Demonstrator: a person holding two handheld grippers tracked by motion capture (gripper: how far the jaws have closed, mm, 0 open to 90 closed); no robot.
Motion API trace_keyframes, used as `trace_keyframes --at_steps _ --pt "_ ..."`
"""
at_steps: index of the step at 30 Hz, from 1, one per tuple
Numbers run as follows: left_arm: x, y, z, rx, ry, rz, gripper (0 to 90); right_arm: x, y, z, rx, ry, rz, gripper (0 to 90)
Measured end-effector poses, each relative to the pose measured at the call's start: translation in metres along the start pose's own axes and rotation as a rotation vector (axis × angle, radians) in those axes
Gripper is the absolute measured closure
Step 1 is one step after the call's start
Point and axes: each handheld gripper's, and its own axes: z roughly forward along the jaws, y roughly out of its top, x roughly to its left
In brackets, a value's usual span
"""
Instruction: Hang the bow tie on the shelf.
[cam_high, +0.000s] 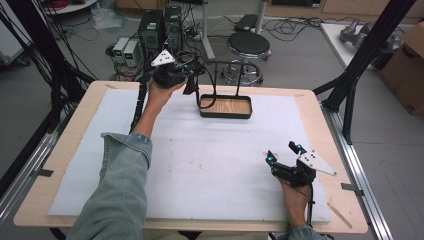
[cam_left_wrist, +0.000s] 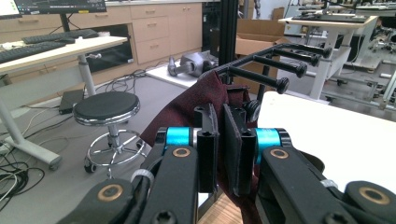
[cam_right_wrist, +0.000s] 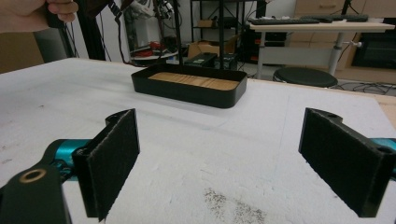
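Left tongs (cam_left_wrist: 219, 140) gripping maroon cloth (cam_left_wrist: 187, 109), no legible writing

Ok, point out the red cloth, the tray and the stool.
Red cloth (cam_left_wrist: 187, 109), left gripper view, on its draped fold above the jaws.
Tray (cam_right_wrist: 187, 93), right gripper view, on its black front wall.
Stool (cam_high: 248, 43), high view, on its seat.
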Motion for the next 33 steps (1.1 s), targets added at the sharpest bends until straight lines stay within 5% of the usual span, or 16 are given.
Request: trace_keyframes --at_steps 23,33 --pt "0.0 0.002 -0.006 0.02 -0.018 0.012 75.8 0.0 0.0 0.0 0.0 -0.003 -0.002 11.6" --pt "-0.003 0.008 -0.02 0.011 -0.024 0.054 68.8 0.0 0.0 0.0 0.003 -0.006 0.004 11.6"
